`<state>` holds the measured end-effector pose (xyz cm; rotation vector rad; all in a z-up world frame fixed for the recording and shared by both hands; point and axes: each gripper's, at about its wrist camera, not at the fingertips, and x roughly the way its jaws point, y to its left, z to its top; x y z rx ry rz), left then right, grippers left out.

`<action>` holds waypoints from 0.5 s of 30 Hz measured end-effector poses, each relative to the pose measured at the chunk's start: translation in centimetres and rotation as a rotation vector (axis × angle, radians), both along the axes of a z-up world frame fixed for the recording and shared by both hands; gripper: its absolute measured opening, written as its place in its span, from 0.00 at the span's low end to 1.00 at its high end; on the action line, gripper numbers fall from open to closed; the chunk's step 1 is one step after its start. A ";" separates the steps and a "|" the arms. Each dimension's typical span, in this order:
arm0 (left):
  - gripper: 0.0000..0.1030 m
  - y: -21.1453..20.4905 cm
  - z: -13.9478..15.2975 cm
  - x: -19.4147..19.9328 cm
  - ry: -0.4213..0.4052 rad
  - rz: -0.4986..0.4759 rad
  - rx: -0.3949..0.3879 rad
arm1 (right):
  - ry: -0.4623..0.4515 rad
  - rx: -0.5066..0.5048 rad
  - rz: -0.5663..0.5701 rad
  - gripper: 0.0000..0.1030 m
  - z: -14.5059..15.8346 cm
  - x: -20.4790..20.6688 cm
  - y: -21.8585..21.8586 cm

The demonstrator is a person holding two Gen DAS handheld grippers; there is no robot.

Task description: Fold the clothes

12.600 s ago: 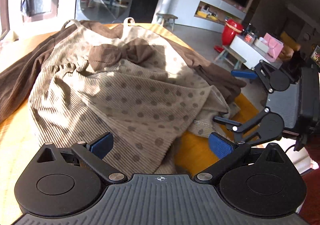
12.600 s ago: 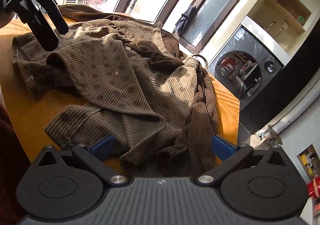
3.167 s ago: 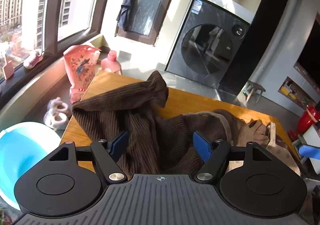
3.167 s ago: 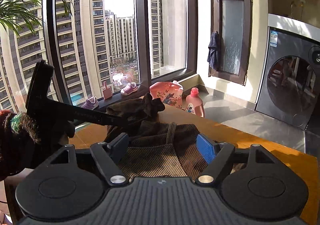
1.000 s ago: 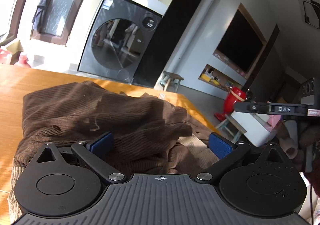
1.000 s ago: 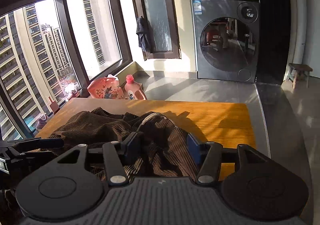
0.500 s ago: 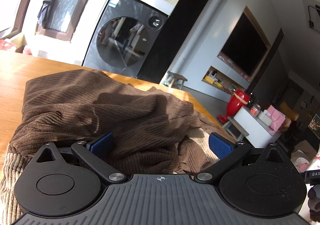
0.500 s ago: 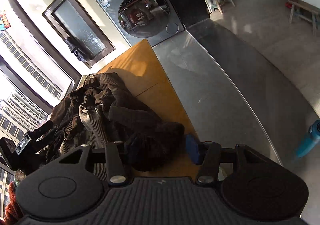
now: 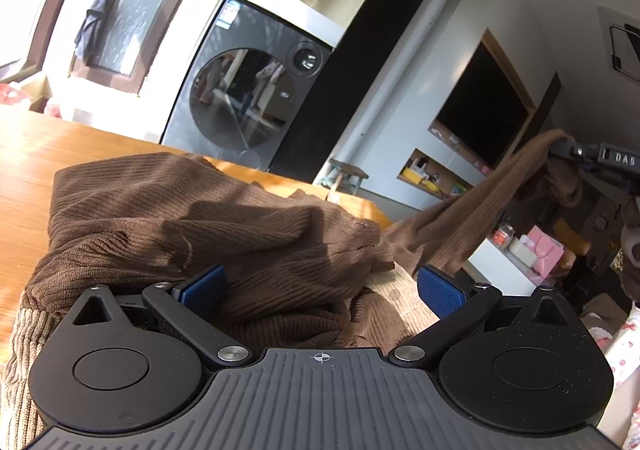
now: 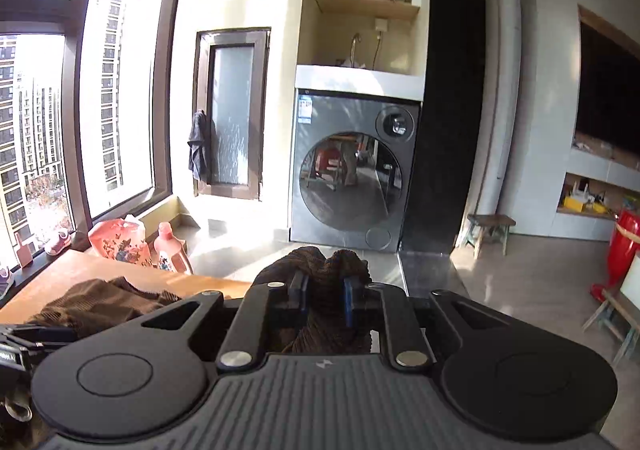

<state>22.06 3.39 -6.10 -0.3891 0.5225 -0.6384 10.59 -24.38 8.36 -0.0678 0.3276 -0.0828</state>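
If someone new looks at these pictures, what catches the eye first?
The right gripper, its jaws closing on a bunch of brown cloth, pulls a sleeve up off the table. The open left gripper sits at the brown pile. Behind stands a washing machine.

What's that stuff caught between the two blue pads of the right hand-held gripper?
A bunched fold of the brown ribbed garment, with the right hand-held gripper closing on it, seen in the right wrist view.

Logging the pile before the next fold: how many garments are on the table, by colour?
dark brown knit garment: 1
beige corduroy garment: 1
Total: 2
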 end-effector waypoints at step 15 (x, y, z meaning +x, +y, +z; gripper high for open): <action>1.00 0.9 -0.5 0.6 0.056 -0.035 -0.043 | 0.109 -0.030 0.435 0.68 3.4 5.7 12.1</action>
